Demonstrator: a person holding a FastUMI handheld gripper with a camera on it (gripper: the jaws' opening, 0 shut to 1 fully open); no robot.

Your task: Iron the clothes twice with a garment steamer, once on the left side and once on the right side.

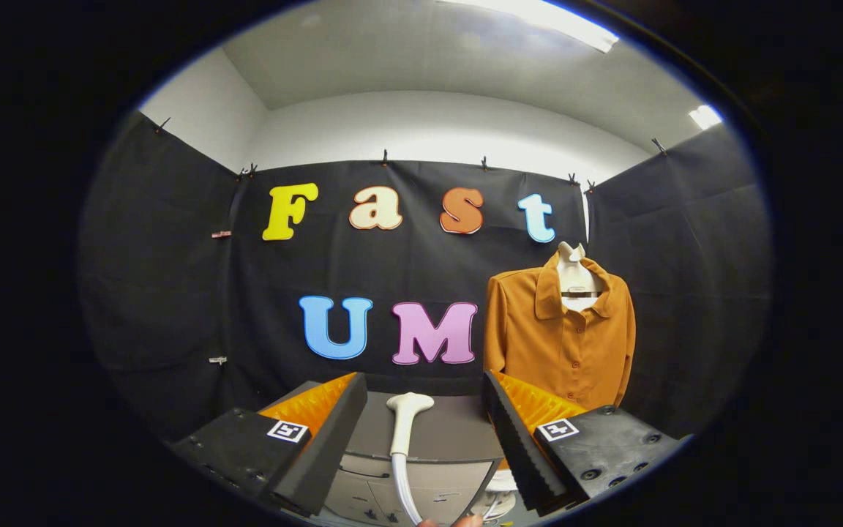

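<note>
- The hand-held gripper [425, 432] has its fingers spread wide and grips nothing, likely lined up to take the handle.
- Between them stands the garment steamer head [405, 424] on a grey unit [436, 439]: long axis upright, nozzle end up, white hose [401, 487] trailing down.
- Beyond the right finger, an orange shirt [560, 340] hangs front-on on a white hanger form [575, 274], collar up, ready for steaming.

A plain burnt-orange shirt [560, 340] hangs on a white form; the steamer head [405, 421] is cream-white, the counter [436, 432] grey.
</note>
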